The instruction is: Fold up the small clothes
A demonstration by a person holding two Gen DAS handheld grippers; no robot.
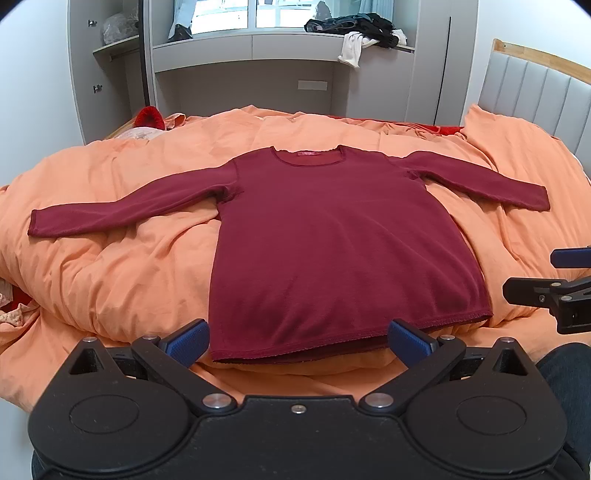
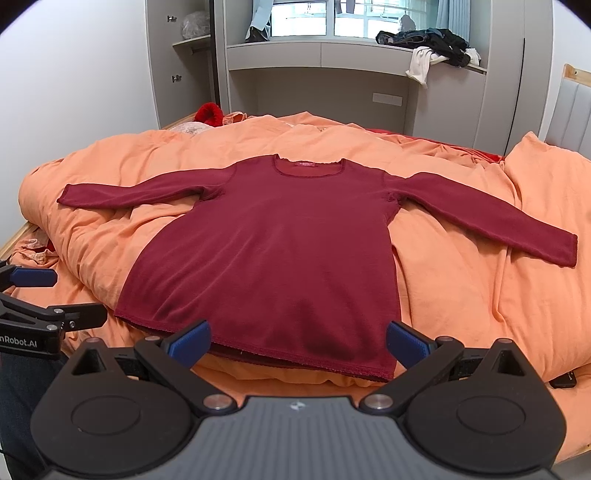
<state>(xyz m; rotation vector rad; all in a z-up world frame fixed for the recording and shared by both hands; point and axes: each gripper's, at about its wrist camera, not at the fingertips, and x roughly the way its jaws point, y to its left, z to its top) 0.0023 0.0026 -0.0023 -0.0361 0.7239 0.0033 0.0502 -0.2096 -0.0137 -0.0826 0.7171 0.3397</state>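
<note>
My left gripper (image 1: 298,341) has its blue-padded fingers (image 1: 188,341) spread wide at the bottom of the left wrist view, with nothing between them; they hover just short of the hem of the dark red long-sleeved knit top (image 1: 332,243). My right gripper (image 2: 298,343) is the same: fingers (image 2: 410,343) spread wide and empty, poised at the hem in the lower part of the right wrist view. In the left view, the right gripper shows at the right edge.

The top lies flat in the centre of both frames, neckline toward the top of the picture, both sleeves stretched out to the sides, on a rumpled orange duvet (image 1: 110,266) covering the bed. Beyond it, in the upper part of the frame, stands a grey built-in cabinet (image 1: 251,74) with a heap of dark clothes (image 1: 354,26) on its ledge at upper right.
</note>
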